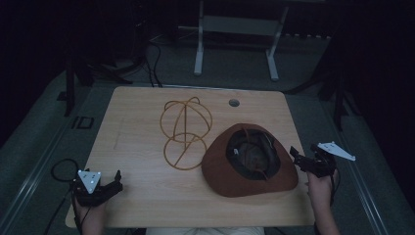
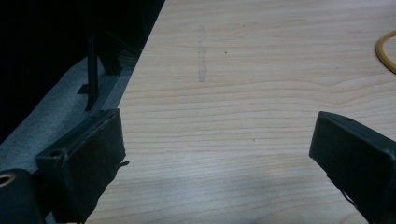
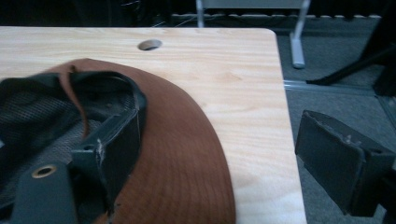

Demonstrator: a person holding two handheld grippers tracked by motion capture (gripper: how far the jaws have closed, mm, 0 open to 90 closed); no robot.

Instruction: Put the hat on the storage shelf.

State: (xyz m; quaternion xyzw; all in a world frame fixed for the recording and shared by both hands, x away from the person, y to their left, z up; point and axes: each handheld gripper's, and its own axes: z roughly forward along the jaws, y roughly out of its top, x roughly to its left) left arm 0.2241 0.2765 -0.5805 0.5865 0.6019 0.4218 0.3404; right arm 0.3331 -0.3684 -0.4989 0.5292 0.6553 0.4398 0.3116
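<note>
Lying upside down at the lower right of centre in the high view, the brown hat (image 1: 249, 161) is seen with its dark lining facing up. The right gripper (image 1: 299, 157) is held at the right edge of the table (image 1: 137, 196), just beside the hat's brim, with the hand (image 1: 319, 188) entering from the lower right. In the right gripper view its jaws are spread wide, the brim (image 3: 187, 154) lying between them, not clamped. The left gripper (image 1: 116, 180) is held at the lower left, well apart from the hat; its jaws are apart over bare wood. A wire hat stand (image 1: 186, 132) is noted left of the hat.
</note>
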